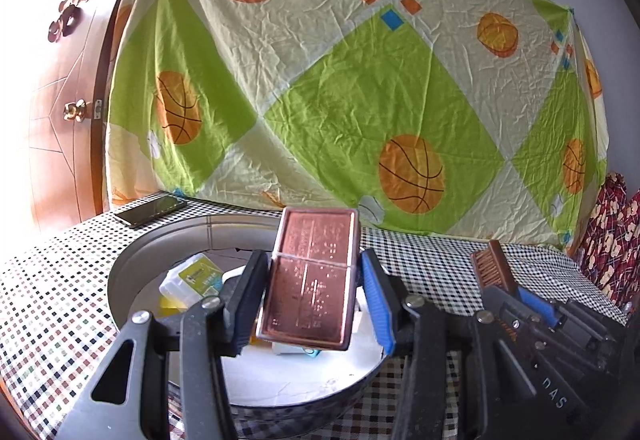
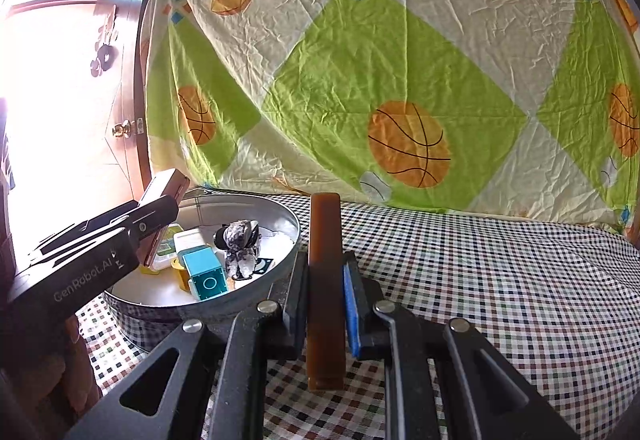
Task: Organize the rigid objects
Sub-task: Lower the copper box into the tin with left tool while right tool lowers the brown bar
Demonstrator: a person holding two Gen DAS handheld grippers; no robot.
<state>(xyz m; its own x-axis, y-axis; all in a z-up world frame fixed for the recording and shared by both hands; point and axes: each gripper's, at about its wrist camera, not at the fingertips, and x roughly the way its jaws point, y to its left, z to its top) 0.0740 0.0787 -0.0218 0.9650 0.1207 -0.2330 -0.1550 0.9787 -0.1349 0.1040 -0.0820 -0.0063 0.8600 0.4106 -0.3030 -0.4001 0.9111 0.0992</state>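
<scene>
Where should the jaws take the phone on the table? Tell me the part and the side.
Take the phone across its two long edges, coming from above. It lies flat on the checked cloth behind the round tin, so only its thin sides offer a hold.

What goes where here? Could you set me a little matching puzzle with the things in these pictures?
Things:
1. copper-coloured flat metal case
2. brown wooden-backed brush
3. dark flat smartphone
4. turquoise cube-shaped box

Places:
A. lying inside the round metal tin
B. clamped in the right gripper
C. clamped in the left gripper, above the tin
D. lying on the checked tablecloth behind the tin

Pairs: 1-C, 2-B, 3-D, 4-A
</scene>
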